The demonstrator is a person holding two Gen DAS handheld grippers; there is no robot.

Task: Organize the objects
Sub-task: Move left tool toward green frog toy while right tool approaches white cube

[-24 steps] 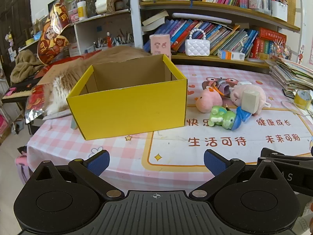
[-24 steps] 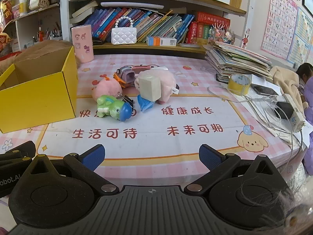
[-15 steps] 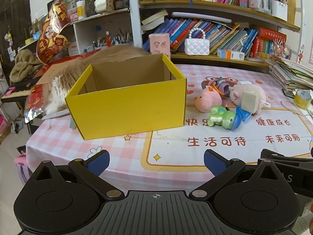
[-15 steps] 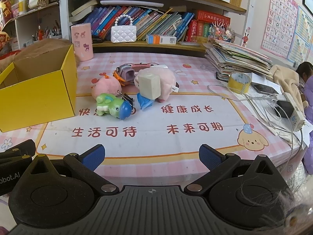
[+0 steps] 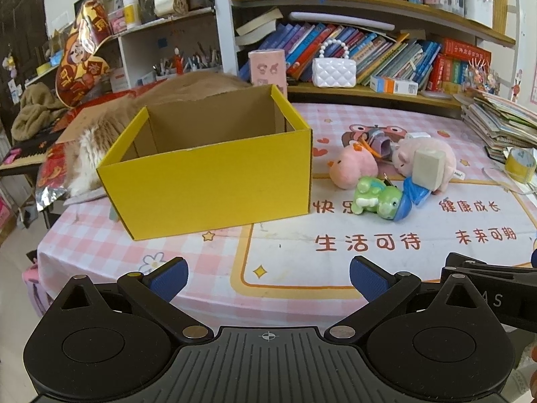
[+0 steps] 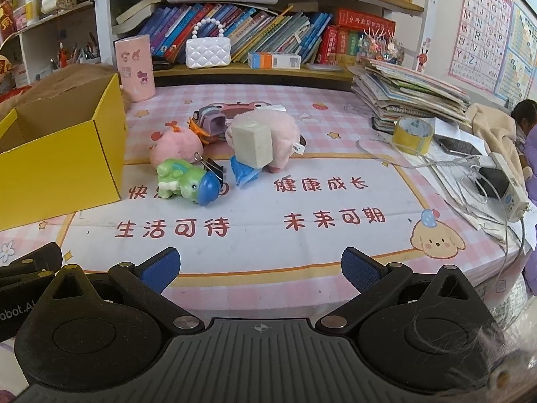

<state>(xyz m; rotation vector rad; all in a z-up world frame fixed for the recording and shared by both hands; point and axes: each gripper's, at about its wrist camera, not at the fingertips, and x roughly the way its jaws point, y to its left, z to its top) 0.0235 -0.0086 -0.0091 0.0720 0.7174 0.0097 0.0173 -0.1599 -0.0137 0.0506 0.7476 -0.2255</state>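
Note:
An open yellow cardboard box (image 5: 214, 181) stands on the pink table; it also shows at the left of the right wrist view (image 6: 60, 164). Right of it lies a cluster of toys: a green dinosaur with a blue cap (image 6: 188, 183) (image 5: 381, 199), a pink chick plush (image 6: 176, 146) (image 5: 352, 168), a pink pig plush (image 6: 272, 134) (image 5: 433, 154), a beige block (image 6: 251, 144) leaning on the pig, a blue piece (image 6: 243, 173) and a purple toy (image 6: 211, 124). My left gripper (image 5: 268, 277) is open and empty at the table's near edge. My right gripper (image 6: 260, 267) is open and empty, well short of the toys.
A fluffy orange cat (image 5: 110, 134) lies behind the box. A pink cylinder (image 6: 136, 67) and a white handbag (image 6: 208, 52) stand by the bookshelf. A book stack (image 6: 409, 94), a tape roll (image 6: 414, 131) and cables (image 6: 470, 174) fill the right side.
Both grippers have moved slightly forward toward the table; the box and toys look a little nearer. Nothing was grasped or moved.

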